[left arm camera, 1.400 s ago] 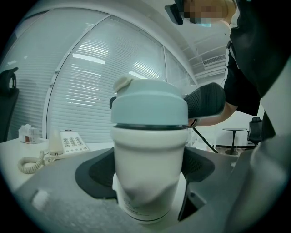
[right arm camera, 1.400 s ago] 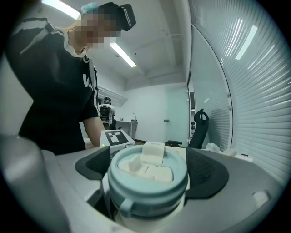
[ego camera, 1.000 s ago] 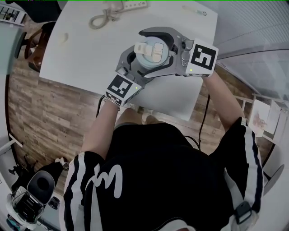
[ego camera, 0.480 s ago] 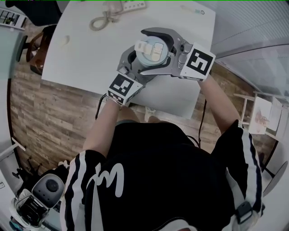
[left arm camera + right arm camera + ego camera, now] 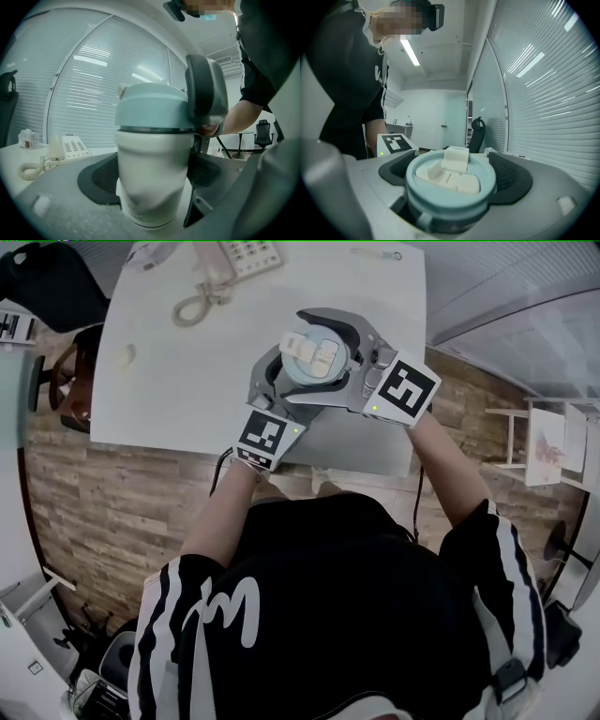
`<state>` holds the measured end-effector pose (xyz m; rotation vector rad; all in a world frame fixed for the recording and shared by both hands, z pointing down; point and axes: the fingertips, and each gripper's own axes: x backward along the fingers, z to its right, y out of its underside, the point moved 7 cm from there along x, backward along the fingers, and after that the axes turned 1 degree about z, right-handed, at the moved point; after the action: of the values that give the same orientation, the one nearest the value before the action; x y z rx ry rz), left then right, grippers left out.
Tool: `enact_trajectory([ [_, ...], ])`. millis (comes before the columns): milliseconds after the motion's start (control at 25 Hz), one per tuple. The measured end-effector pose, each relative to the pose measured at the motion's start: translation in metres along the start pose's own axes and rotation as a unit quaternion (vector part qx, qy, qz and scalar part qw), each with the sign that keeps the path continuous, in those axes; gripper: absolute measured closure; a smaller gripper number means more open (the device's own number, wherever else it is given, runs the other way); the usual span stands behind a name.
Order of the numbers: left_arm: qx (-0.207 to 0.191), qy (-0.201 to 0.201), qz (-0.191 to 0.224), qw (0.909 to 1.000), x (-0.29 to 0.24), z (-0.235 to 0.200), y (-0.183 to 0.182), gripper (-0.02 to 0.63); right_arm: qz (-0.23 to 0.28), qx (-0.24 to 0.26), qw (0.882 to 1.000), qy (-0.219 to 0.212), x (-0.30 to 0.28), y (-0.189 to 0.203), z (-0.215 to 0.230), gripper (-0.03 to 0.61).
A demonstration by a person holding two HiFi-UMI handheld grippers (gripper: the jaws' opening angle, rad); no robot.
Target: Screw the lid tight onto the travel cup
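Travel cup (image 5: 150, 154) stands clamped at its body in our left gripper (image 5: 152, 178), its lid (image 5: 449, 185) gripped at the rim by our right gripper (image 5: 453, 174); we judge both rigid, light and slick, so hold firmly mid-body.

A white table (image 5: 178, 381) fills the head view from ten to twelve o'clock, standing on a wood-plank floor (image 5: 103, 512) that shows at nine and three o'clock. A desk telephone (image 5: 246, 253) sits at the table's twelve o'clock edge. Slatted blinds (image 5: 108, 75) cover a tall glass wall. In the right gripper view a ceiling strip light (image 5: 411, 52) glows at eleven o'clock, and what is probably an office chair (image 5: 478, 131) stands near the centre.
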<state>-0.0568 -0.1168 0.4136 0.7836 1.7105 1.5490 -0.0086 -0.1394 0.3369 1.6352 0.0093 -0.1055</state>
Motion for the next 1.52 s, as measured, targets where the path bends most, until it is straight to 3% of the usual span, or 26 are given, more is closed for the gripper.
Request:
enact_trajectory([
  [600, -0.01, 0.028, -0.006, 0.9995, -0.002, 0.0, -0.001, 0.186, -0.032, 0.002, 0.991, 0.129, 0.004, 0.006, -0.003, 0.088],
  [1160, -0.006, 0.026, -0.008, 0.9996, -0.002, -0.001, 0.0, 0.186, -0.056, -0.02, 0.979, 0.193, 0.0, 0.008, -0.003, 0.089],
  [1320, -0.005, 0.029, -0.008, 0.9995, -0.002, -0.002, 0.0, 0.186, -0.037, -0.044, 0.985, 0.163, 0.003, 0.006, -0.002, 0.086],
  [1520, -0.005, 0.036, -0.004, 0.9993, -0.002, -0.003, 0.0, 0.186, -0.021, -0.024, 0.999, 0.043, 0.021, -0.01, 0.006, 0.077],
])
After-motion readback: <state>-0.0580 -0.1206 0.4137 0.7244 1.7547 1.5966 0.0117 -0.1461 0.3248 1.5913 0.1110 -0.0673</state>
